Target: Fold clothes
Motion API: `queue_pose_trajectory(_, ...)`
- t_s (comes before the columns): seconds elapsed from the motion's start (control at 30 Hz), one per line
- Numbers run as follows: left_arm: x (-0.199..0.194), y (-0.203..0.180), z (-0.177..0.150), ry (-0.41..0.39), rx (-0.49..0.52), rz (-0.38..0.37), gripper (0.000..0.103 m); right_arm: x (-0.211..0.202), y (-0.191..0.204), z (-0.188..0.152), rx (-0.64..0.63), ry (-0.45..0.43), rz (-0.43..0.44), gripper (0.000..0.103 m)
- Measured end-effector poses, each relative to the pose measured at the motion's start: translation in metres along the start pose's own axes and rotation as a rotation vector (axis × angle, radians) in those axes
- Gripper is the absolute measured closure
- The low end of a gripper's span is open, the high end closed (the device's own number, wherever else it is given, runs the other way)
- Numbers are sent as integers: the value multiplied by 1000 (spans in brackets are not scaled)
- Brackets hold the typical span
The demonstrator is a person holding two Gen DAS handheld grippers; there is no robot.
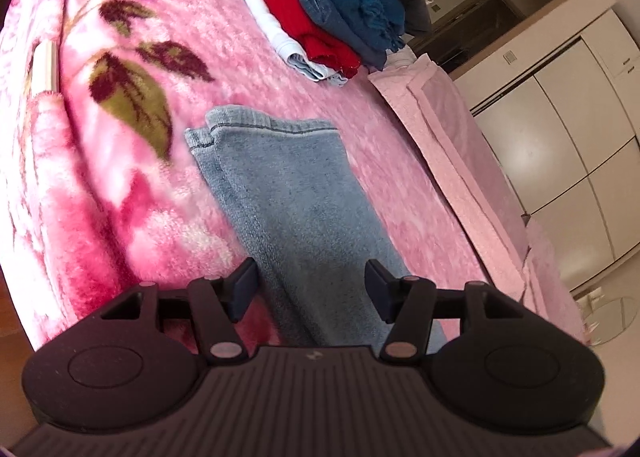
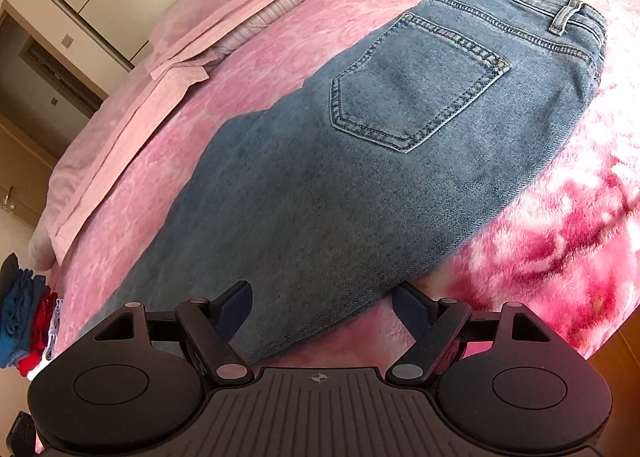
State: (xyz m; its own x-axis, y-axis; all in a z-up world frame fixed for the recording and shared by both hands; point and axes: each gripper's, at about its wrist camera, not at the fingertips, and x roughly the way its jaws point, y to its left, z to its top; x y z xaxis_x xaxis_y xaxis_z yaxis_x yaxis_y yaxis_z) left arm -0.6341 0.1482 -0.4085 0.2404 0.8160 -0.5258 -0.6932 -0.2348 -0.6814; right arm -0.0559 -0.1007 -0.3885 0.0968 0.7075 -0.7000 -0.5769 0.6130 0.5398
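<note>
The jeans (image 2: 360, 161) lie flat on the pink fleece blanket (image 2: 280, 37), legs laid one over the other lengthwise, back pocket (image 2: 416, 93) facing up. The left gripper (image 1: 310, 289) hangs over the leg end of the jeans, the hems (image 1: 260, 125) just ahead of it; the right gripper (image 2: 322, 309) hangs over the thigh below the pocket. Both have their jaws spread wide, with nothing between them.

This lie fits two stages — a pair halved lengthwise and awaiting its crosswise folds, or one just laid out with the grippers backing away. If a crosswise fold is next, I judge it goes best with each gripper pinching both leg layers together at the hem corners, lifting low, and bringing the hems level with the waistband (image 2: 560, 1) so the edges meet squarely; the plush blanket will drag at denim, so a lift beats a slide.

Beyond the hems, a stack of folded clothes (image 1: 332, 5) sits at the blanket's far edge. The middle of the jeans is hidden under both tools, the underside leg cannot be seen, and the blanket's flowered part is blurred.
</note>
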Motion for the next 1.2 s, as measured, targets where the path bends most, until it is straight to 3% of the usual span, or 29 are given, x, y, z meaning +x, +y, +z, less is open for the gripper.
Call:
queue_pose_trajectory(0.1,2,-12,-2,-5,107,70,83,-3,-4,1,6,-3,3,22)
queue_pose_trajectory(0.27,4,-34,2,6,259,117,90,-9,-11,4,18,-8,6,22)
queue_pose_trajectory(0.37,0,-59,1,-26,362,104,92,-18,-21,8,36,-28,-4,22)
queue_pose_trajectory(0.5,-5,-96,-6,-62,492,60,95,-28,-34,14,62,-57,-19,22)
queue_pose_trajectory(0.6,-14,-129,-20,-82,621,-14,95,-36,-42,18,77,-77,-29,22)
queue_pose_trajectory(0.7,-27,-166,-48,-85,785,-132,97,-42,-49,20,89,-90,-35,22)
queue_pose_trajectory(0.73,-32,-177,-59,-82,835,-176,102,-44,-52,21,93,-94,-36,22)
queue_pose_trajectory(0.83,-43,-208,-107,-9,981,-381,103,-47,-55,21,96,-102,-33,22)
queue_pose_trajectory(0.9,-39,-224,-153,107,1091,-474,98,-48,-53,21,92,-109,-27,22)
queue_pose_trajectory(1.0,-19,-227,-217,288,1191,-477,95,-49,-45,18,69,-114,-5,22)
queue_pose_trajectory(1.07,-17,-223,-237,320,1224,-437,95,-48,-37,17,54,-111,18,22)
queue_pose_trajectory(1.2,-29,-205,-207,307,1121,-392,89,-45,-17,14,14,-102,89,22)
